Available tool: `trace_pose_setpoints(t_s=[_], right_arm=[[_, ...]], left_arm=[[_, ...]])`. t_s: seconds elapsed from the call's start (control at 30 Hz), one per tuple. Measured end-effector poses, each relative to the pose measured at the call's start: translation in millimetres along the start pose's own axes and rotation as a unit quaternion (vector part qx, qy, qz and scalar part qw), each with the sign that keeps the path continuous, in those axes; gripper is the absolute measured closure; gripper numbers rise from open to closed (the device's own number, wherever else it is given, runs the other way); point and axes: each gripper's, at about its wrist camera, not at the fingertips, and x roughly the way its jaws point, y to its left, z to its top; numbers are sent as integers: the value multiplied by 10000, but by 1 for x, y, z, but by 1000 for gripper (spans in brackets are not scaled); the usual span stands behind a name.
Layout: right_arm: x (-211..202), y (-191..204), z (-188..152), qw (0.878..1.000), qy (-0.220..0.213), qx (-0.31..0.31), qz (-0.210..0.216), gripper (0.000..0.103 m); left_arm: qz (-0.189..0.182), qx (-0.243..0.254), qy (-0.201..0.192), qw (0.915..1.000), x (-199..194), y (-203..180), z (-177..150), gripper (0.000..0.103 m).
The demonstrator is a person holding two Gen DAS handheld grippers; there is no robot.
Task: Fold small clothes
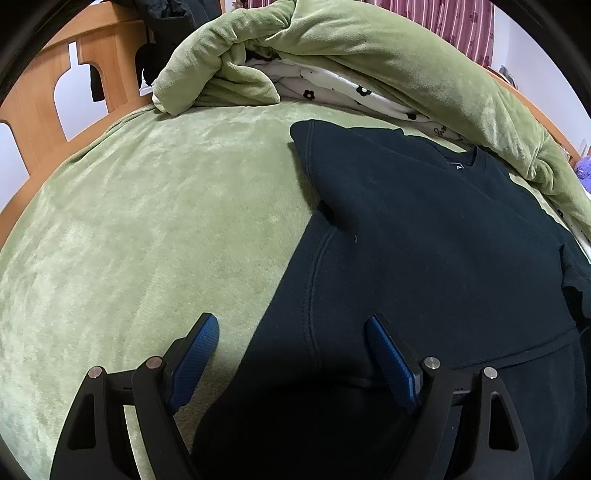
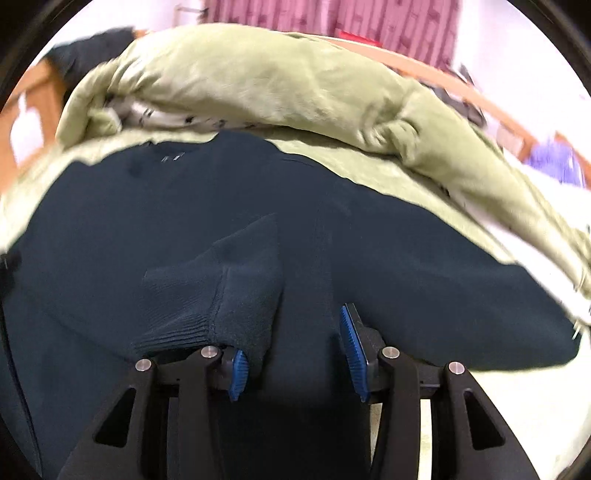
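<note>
A dark navy sweatshirt (image 1: 424, 240) lies flat on the green bed cover (image 1: 147, 221), neck towards the far side. My left gripper (image 1: 291, 319) stands open and wide over the sweatshirt's left side seam; one blue pad is over the bed cover, the other over the cloth. In the blurred right wrist view, the same sweatshirt (image 2: 129, 221) fills the middle. One sleeve is folded inward, and its ribbed cuff (image 2: 177, 332) drapes over the left finger of my right gripper (image 2: 299, 317). That gripper is partly open, and the face of the right pad (image 2: 352, 350) is bare.
A bunched green quilt (image 1: 369, 55) lies along the far side of the bed, with white flower-print fabric (image 1: 351, 92) under it. A wooden bed frame (image 1: 40, 107) stands at the left and a maroon curtain (image 1: 461, 22) behind. A purple item (image 2: 550, 162) sits far right.
</note>
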Motion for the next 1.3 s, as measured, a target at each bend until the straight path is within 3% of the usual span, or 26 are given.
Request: trace_pose_setpoints(t_s=[0.13,0.27,0.47,0.57,0.77,0.83,0.9,0.93,1.1,1.3], right_arm=[[-1,18,-10,9973,80,-712,-156,59],[-13,51,-32,9853,-125,-1616,-547,59],[-16,83,-32,9674,-566,-2143,-1229,53],[-7,91,-26,9620,-558,-2197,-1521,53],[-10,86,-11,9646,-713,-1941,-1636,53],[-13,80,-5,9700,-795,-1745,-1496,59],[-12,71,0,9781,-777,-1522,-1188,89],[-12,66,2,9827,-771,-1368,-987,91],[-15,34,10,9950,-719,-419,-553,95],[-3,-30,17,9939,-324,982,-376,91]], left_arm=[[-38,-112,-54,9999,-4,7,3,22],[-64,-181,-103,9998,-7,11,5,22],[-97,-172,-152,9997,-11,10,5,22],[-116,-197,-154,9996,-12,12,6,22],[-130,-314,-110,9994,-10,16,6,22],[-137,-348,-90,9993,-9,17,6,22],[-158,-362,-68,9992,-8,16,6,22],[-157,-359,-67,9992,-8,16,6,22],[-126,-309,-87,9994,-9,14,5,22],[-123,-301,-74,9994,-8,13,5,22]])
